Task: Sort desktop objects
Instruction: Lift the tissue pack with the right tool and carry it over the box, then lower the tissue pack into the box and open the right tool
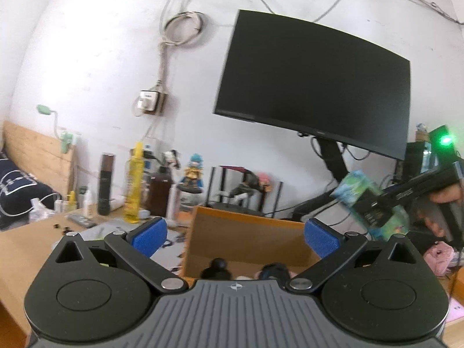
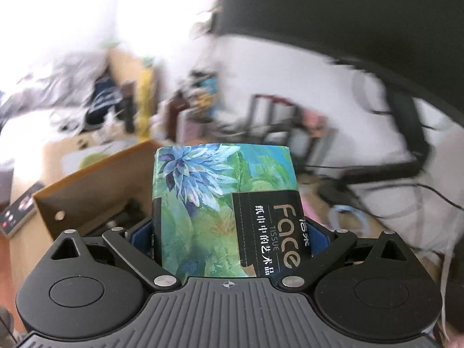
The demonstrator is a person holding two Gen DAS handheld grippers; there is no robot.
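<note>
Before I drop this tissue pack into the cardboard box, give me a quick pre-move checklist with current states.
1. Right hand-held gripper clamped on the green-and-blue floral tissue pack: ok.
2. Pack held off the desk: ok.
3. Pack over the open brown cardboard box: not ok, it sits right of the box in the left wrist view.
4. Left hand-held gripper open and empty: ok.
5. Left hand-held gripper out of the drop path: not ok, it hangs over the box.
6. Room left in the box: cannot tell.
</note>
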